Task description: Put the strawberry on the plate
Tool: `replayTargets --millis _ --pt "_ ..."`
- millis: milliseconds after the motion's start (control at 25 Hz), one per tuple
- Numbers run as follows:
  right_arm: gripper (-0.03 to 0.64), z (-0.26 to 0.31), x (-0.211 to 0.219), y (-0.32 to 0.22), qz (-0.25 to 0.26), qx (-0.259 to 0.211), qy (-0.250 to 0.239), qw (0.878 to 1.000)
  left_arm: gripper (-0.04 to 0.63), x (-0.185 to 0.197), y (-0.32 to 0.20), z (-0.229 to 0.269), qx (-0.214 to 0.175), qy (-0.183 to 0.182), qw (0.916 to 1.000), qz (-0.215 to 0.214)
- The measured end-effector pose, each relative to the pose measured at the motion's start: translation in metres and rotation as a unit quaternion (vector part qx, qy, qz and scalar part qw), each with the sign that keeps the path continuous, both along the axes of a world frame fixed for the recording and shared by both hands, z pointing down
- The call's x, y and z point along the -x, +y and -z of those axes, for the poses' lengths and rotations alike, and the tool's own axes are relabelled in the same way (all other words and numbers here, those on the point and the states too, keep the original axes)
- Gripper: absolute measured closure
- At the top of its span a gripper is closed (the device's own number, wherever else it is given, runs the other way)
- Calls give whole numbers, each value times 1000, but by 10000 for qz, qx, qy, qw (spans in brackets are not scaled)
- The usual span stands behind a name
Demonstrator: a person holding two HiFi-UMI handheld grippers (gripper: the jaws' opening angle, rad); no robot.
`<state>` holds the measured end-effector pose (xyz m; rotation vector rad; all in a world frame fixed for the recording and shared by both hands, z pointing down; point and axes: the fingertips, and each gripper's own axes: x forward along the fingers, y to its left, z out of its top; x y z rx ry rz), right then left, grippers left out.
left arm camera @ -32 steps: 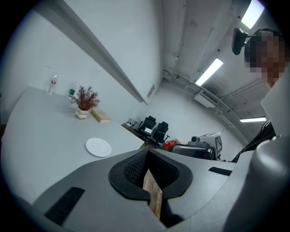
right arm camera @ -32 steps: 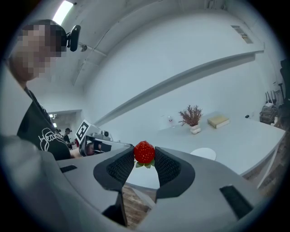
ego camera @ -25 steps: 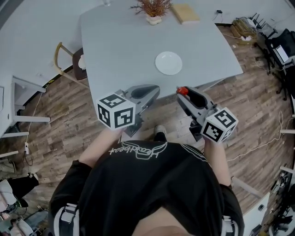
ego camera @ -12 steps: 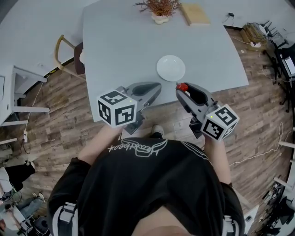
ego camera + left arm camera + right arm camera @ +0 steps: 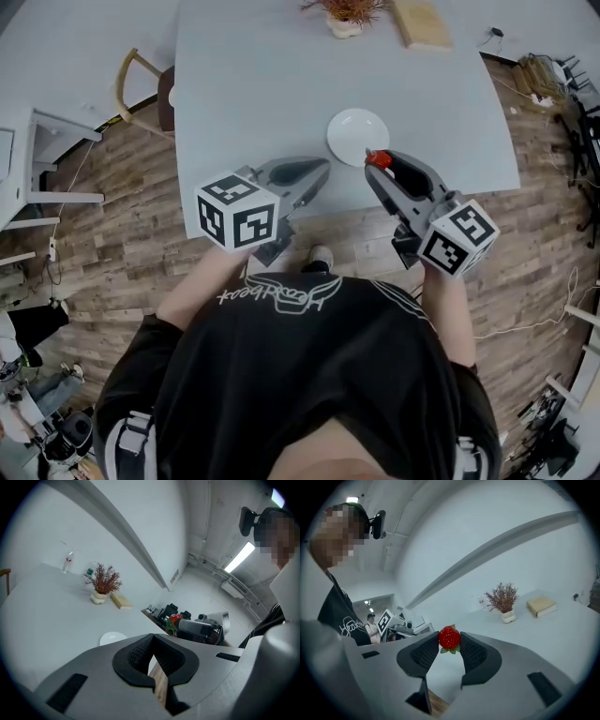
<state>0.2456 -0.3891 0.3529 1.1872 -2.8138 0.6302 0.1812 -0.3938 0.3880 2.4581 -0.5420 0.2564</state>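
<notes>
Red is the one strawberry (image 5: 449,637), and there is just one round white plate (image 5: 352,129). There are two grey grippers, one in each of the person's hands. Each gripper has one cube with black and white squares at its back end. There is also one dry plant in a small white pot (image 5: 345,17), one tan book (image 5: 420,21) and one clear bottle (image 5: 68,561).

The plate lies on a big pale table (image 5: 253,84), close to the edge nearest the person. The plant and the book stand at the far edge, well apart from the plate. One wooden chair (image 5: 139,89) is at the left side of the table. The floor (image 5: 103,216) is made of brown wood planks.

The right gripper (image 5: 379,165) has its two jaws pressed on the strawberry, with one black pad on each side, right at the tips. The green leaves hang down under the berry. Seen from above, the strawberry is at the near rim of the plate, on its right side. How high it is over the plate I cannot tell.

The left gripper (image 5: 151,638) has its jaw tips together, with nothing between them. It is over the near part of the table, to the left of the plate, near it but not touching.
</notes>
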Motion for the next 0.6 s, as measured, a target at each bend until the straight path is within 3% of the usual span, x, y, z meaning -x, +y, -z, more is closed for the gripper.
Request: replayTargets --millis 440,600 --pt "483 -32 -18 -53 62 89 256 9996 589 5 -30 -23 215 -67 9991 367" --pt "483 -56 -23 -69 40 95 679 9976 589 5 -34 -34 343 -128 9983 443"
